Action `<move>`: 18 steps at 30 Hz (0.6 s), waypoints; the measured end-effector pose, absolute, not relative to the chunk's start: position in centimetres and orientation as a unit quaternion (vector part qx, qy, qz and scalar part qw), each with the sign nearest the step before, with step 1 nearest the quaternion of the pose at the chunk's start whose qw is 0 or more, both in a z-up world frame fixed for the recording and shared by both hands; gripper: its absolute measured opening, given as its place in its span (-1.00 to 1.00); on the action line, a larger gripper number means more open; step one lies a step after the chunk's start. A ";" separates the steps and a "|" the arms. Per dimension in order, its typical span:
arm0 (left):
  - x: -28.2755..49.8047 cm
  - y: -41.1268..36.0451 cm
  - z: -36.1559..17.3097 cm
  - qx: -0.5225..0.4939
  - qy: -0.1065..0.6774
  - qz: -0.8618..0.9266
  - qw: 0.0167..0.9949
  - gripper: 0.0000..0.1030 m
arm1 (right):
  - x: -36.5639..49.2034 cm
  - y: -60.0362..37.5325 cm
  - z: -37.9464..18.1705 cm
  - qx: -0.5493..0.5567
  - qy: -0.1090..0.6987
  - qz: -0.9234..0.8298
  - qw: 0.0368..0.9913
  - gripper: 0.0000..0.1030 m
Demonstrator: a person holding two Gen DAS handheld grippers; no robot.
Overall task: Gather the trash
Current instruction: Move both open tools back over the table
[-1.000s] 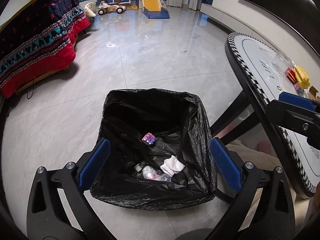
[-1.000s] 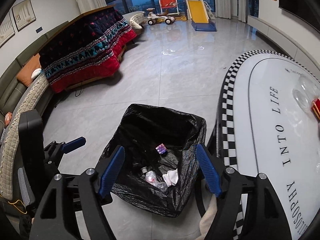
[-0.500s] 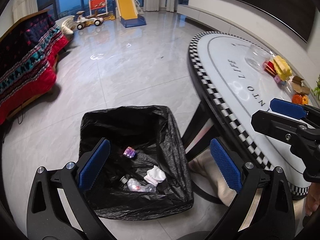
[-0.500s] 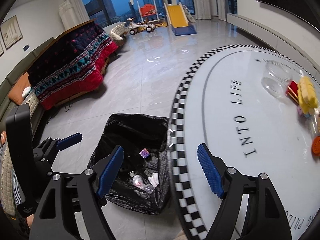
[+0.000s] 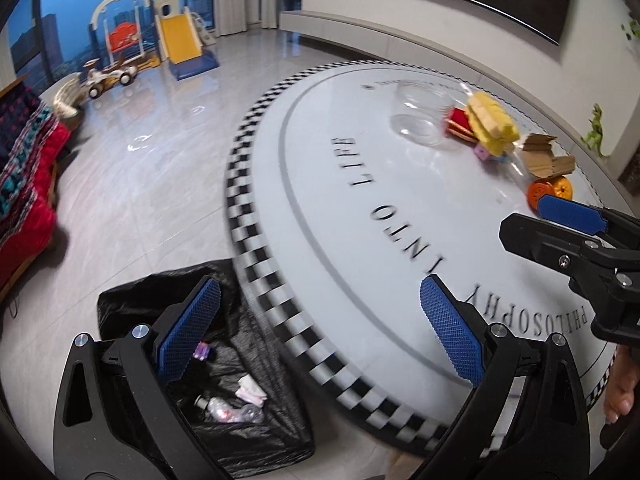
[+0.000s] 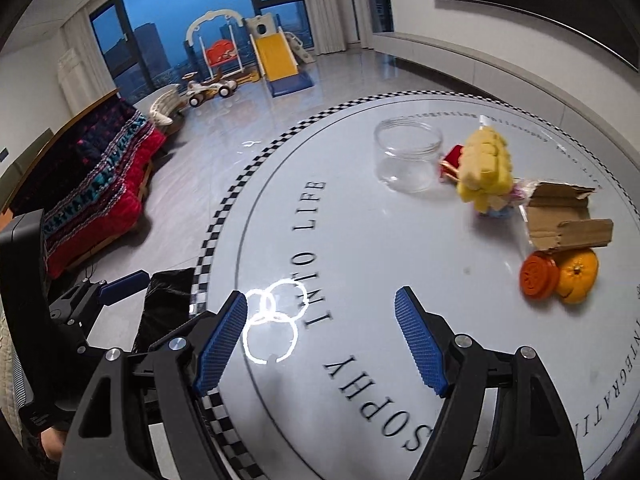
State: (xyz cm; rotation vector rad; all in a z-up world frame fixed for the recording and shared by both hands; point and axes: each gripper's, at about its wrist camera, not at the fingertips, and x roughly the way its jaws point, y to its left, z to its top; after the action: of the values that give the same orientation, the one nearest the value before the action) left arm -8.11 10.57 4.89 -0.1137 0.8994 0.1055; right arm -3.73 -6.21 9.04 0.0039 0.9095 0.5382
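While we hold both tools over the near edge of the round white surface (image 6: 500, 136), the left tongs (image 5: 316, 332) gape wide with nothing between their blue pads, one pad above the black trash bag (image 5: 256, 432) on the floor and the other above the checkered rim. Our right tongs (image 6: 320, 344) are spread just as wide and empty, hovering above the lettering printed on the surface. Inside the bag we can see a crushed plastic bottle (image 5: 228, 410), a crumpled white tissue (image 5: 251, 390) and a small purple scrap (image 5: 202, 351); the bag sits on the floor against the near left edge of the surface. Toward the far right edge lies the remaining clutter: a clear plastic jar (image 6: 408, 154) standing open, a yellow foam lump (image 6: 486, 168) just beside it with a red packet (image 6: 452, 162) tucked between them, then torn cardboard (image 6: 568, 216), and nearest us an orange lid (image 6: 538, 276) touching an orange (image 6: 578, 276). All of these are well apart from our right tongs. From the left camera the right tool shows at the right side, one blue pad (image 5: 572, 210) over the surface near the orange lid. A red patterned blanket (image 6: 100, 176) covers the sofa across the floor, and a toy slide (image 6: 276, 54) stands by the window.
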 end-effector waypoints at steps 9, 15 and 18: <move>-3.0 4.9 5.3 -0.024 0.437 -0.009 0.899 0.88 | 0.5 -14.5 8.6 0.046 0.438 0.182 0.879 0.50; 0.8 1.3 6.0 -0.010 0.433 -0.040 0.900 0.88 | 3.1 -20.1 8.7 0.104 0.443 0.126 0.882 0.50; 2.6 0.0 6.3 -0.008 0.434 -0.054 0.899 0.88 | 4.6 -23.0 8.4 0.146 0.450 0.101 0.875 0.50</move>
State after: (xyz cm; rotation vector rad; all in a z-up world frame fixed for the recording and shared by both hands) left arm 2.58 -0.01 6.30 -0.0173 0.8993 -0.1120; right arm 4.63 -23.01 8.44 0.3055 0.9404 0.2102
